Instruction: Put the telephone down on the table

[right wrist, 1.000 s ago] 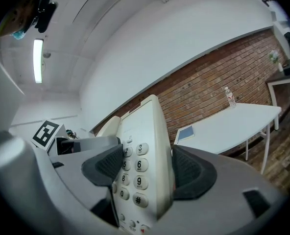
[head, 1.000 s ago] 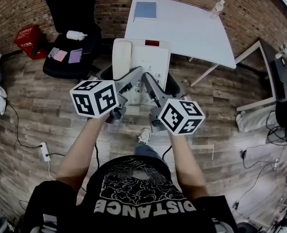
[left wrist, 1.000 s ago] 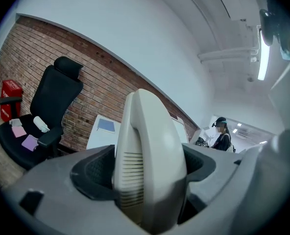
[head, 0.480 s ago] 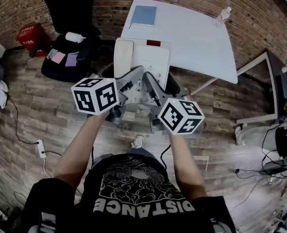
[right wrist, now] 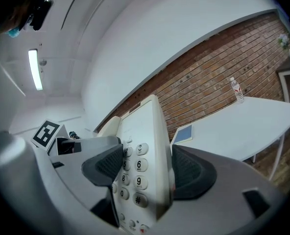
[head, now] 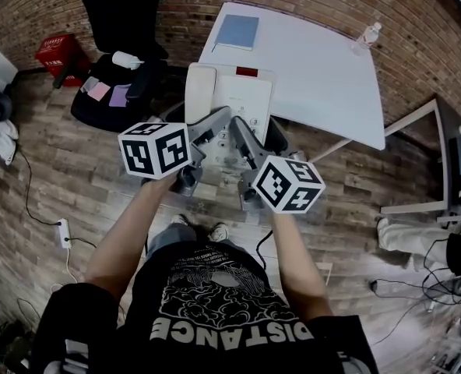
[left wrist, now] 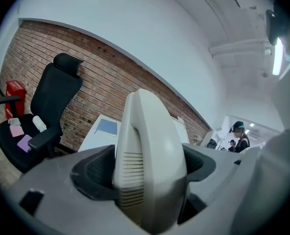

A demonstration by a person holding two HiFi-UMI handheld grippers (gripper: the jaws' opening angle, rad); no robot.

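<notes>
So the telephone (head: 229, 100) is hanging up in the air right at the near side of the white table (head: 316, 61), and both grippers are carrying it together. From the head view its far end is overlapping the table's near left corner. I honestly can't tell whether it's touching the top there.

The left gripper (head: 209, 125) is gripping the side of the phone that's facing away from the table's middle. Its jaws are squeezing tight on the cream handset (left wrist: 150, 151), which is sitting in its cradle. The right gripper (head: 242, 131) is taking the side nearer the table's middle, and its dark pads are clamping across the keypad (right wrist: 135, 173) edge, right around the 6 and 9 keys. Neither gripper is showing any gap between its pads and the phone.

On the table itself, a blue notebook (head: 237, 31) is lying at the far left corner and a water bottle (head: 367, 36) is standing at the far right edge. A black office chair (head: 121, 22) is sitting just left of the table with some sticky notes on its seat. A red crate (head: 59, 55) is sitting further left of the table, past the chair.
</notes>
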